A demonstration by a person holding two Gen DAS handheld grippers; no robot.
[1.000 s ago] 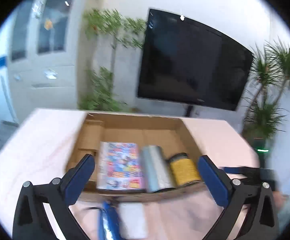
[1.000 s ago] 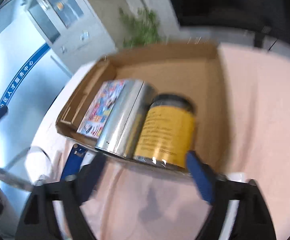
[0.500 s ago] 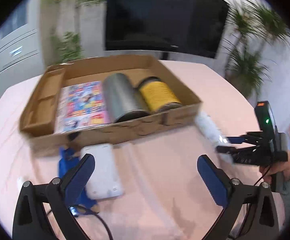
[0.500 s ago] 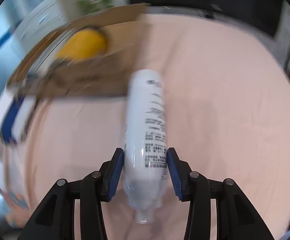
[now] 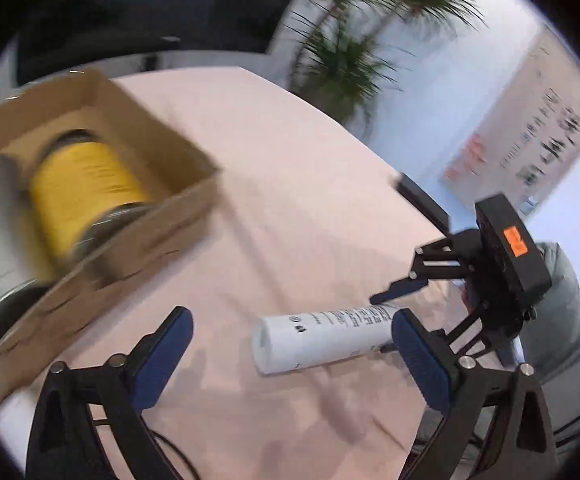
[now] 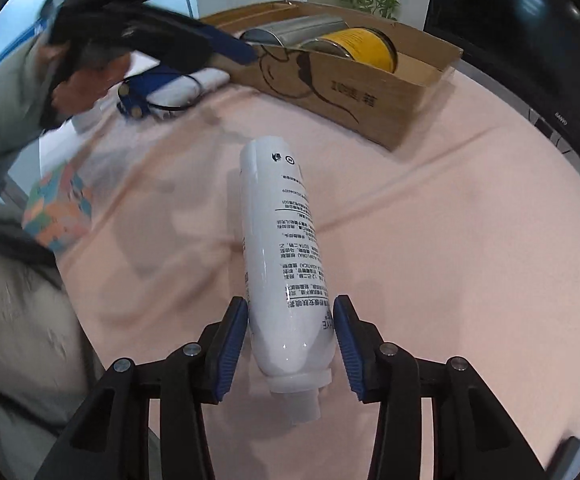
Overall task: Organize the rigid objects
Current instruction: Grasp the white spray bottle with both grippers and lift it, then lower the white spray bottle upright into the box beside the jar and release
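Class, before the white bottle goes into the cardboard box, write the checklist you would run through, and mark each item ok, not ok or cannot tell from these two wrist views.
1. Right claw closed on the white plastic printed bottle: ok, both blue pads sit against its sides near the neck end.
2. Grip firm enough to carry: cannot tell.
3. Free space in the brown cardboard box: ok, a bare gap shows beside the yellow-labelled can, opposite the silver metal cylinder.
4. Left claw empty and open: ok.
5. Path to the box clear over the pink tablecloth: ok.
6. Bottle's cap in place: cannot tell.
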